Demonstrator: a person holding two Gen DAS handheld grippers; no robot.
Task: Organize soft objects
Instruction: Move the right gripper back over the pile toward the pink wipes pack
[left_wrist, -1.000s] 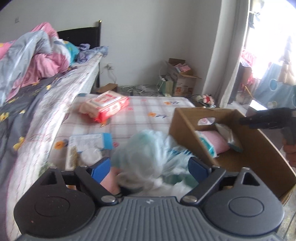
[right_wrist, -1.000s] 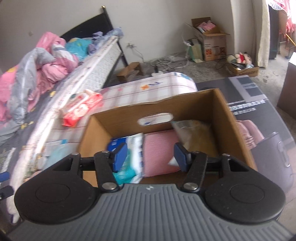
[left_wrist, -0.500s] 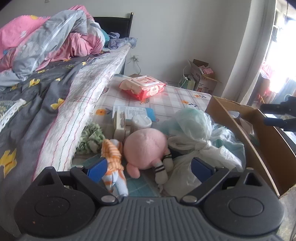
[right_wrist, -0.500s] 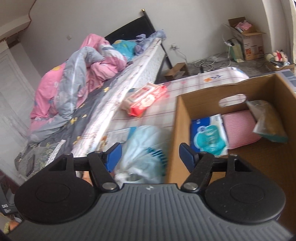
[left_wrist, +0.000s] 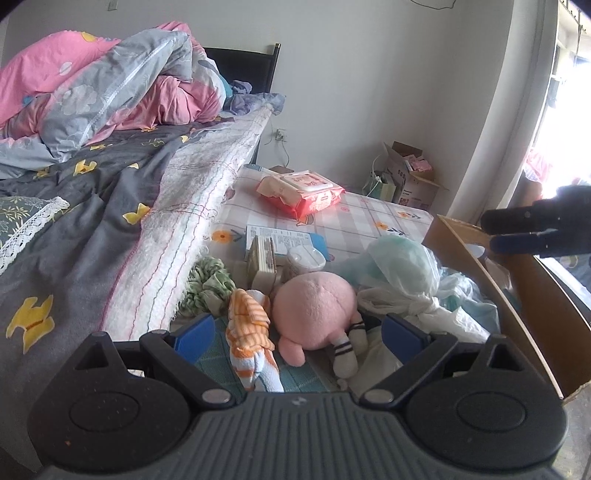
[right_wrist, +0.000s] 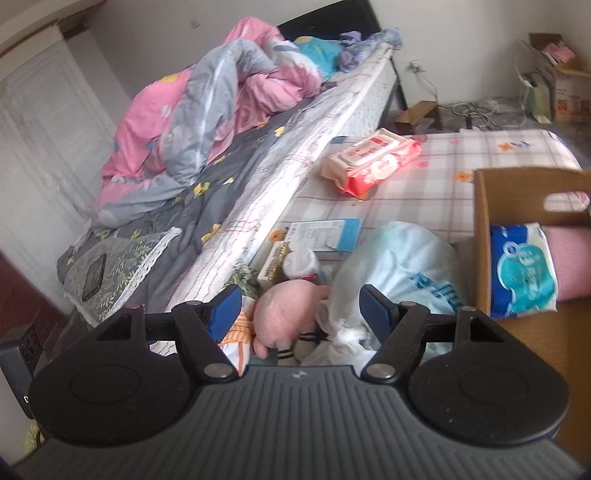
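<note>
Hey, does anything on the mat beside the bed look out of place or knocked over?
Yes: the pink plush toy lies tipped over among loose clutter, wedged between an orange striped cloth and a plastic bag, outside the cardboard box.

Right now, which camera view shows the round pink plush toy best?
The left wrist view: the round pink plush toy lies in full sight, its striped feet showing, between the open left claw tips. In the right wrist view the toy is partly hidden behind the right claw body.

Daylight from a blown-out window (left_wrist: 565, 92) (right edge), soft shadows, fisheye-bent edges, right view slightly blurred
</note>
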